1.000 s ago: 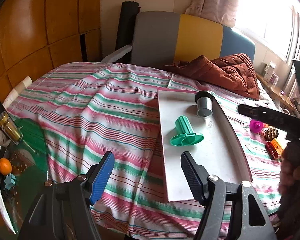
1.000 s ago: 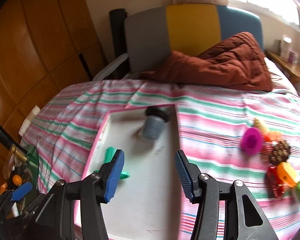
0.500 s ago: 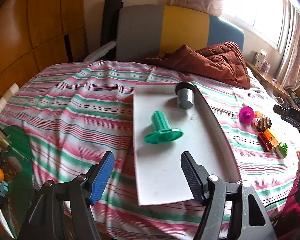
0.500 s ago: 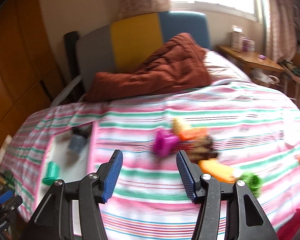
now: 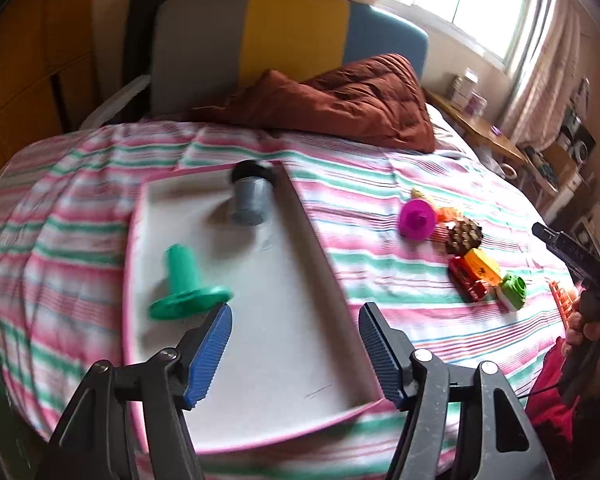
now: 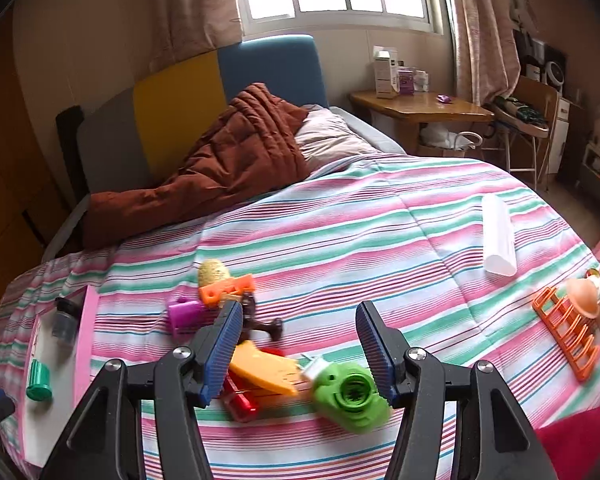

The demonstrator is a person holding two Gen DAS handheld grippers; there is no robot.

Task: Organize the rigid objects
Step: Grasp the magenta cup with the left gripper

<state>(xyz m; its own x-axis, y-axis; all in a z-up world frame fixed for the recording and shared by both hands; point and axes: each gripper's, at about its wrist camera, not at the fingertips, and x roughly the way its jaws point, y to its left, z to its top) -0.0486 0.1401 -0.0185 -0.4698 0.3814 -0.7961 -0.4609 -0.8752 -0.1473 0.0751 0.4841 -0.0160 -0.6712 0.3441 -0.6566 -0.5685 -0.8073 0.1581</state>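
Note:
A white pink-rimmed tray (image 5: 268, 320) lies on the striped bed and holds a green spool (image 5: 184, 284) and a grey jar with a black lid (image 5: 252, 196). My left gripper (image 5: 296, 356) is open and empty above the tray's near end. To the tray's right lies a cluster of toys: a magenta piece (image 5: 416, 220), a pinecone (image 5: 464, 236), a red and orange truck (image 6: 260, 376) and a green toy (image 6: 350, 396). My right gripper (image 6: 298, 352) is open and empty just above the truck and green toy.
A brown quilt (image 6: 220, 164) lies at the headboard. An orange ladder piece (image 6: 568, 332), a white tube (image 6: 498, 240) and a peach suction cup (image 6: 584, 296) lie on the bed's right side. A wooden bedside table (image 6: 416, 108) stands beyond.
Both views have swung right. My right gripper moved from over the tray to over the toy cluster. My left gripper moved in over the tray. Both stayed open.

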